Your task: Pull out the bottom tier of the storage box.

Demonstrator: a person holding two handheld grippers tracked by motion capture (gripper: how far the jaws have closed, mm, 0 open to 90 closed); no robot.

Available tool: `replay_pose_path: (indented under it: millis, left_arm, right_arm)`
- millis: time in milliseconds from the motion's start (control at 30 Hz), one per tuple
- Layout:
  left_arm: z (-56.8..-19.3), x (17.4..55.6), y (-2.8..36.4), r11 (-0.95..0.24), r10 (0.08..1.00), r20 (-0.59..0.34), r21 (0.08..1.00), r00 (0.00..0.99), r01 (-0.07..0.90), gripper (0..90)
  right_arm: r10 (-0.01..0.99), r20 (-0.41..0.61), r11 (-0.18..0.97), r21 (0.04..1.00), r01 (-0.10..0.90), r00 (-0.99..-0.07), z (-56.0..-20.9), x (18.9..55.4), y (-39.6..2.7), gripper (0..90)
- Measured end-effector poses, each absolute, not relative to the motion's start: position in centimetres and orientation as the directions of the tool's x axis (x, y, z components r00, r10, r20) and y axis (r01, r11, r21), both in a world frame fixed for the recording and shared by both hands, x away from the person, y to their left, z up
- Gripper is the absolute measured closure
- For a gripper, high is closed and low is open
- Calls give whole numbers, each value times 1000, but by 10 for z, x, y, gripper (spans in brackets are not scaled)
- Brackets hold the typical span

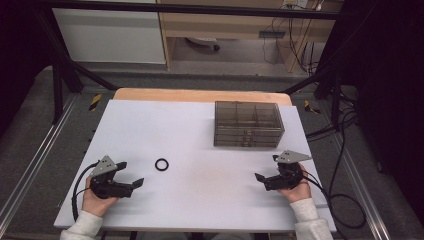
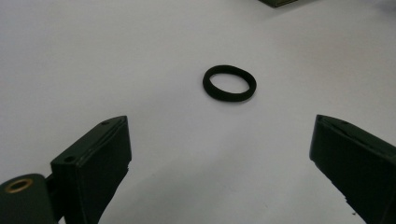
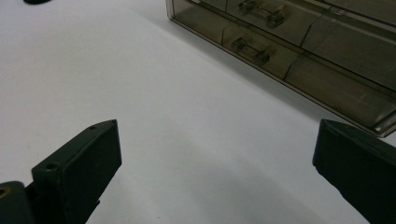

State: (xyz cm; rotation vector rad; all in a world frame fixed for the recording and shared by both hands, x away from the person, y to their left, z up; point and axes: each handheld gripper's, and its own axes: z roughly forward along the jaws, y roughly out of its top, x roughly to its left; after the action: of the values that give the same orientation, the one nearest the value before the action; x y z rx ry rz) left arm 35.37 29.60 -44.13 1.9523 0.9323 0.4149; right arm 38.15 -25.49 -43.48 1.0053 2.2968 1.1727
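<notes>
Near the table's far edge, smoky drawer box (image 1: 248,124) stands shut, contents indiscernible.

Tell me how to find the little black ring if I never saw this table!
Look at the big white table. A smoky see-through drawer box stands at its far right; the ring lies flat nearer the front left, just ahead of the left gripper. It is the lone small, round, black thing with a hole.

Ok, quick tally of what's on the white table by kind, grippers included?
Black ring: 1
Smoky clear drawer box: 1
Hand-held grippers: 2, left hand-held gripper and right hand-held gripper, both open and holding nothing
Total: 4
</notes>
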Motion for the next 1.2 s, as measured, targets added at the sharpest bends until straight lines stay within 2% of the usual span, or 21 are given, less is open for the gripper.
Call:
replay_pose_path:
  millis: [300, 600, 1200]
  left_arm:
    - [-442, 354, 296, -306, 749, -77, 841, 658, 447, 52]
    - [-442, 354, 295, -308, 749, -75, 840, 659, 447, 52]
    - [-442, 354, 294, -314, 749, -71, 838, 659, 447, 53]
  right_arm:
    - [716, -99, 486, 781, 392, -691, -432, 384, -245, 20]
    - [701, -148, 529, 765, 369, -698, -428, 386, -240, 23]
    - [593, -357, 708, 658, 256, -722, -421, 390, -213, 46]
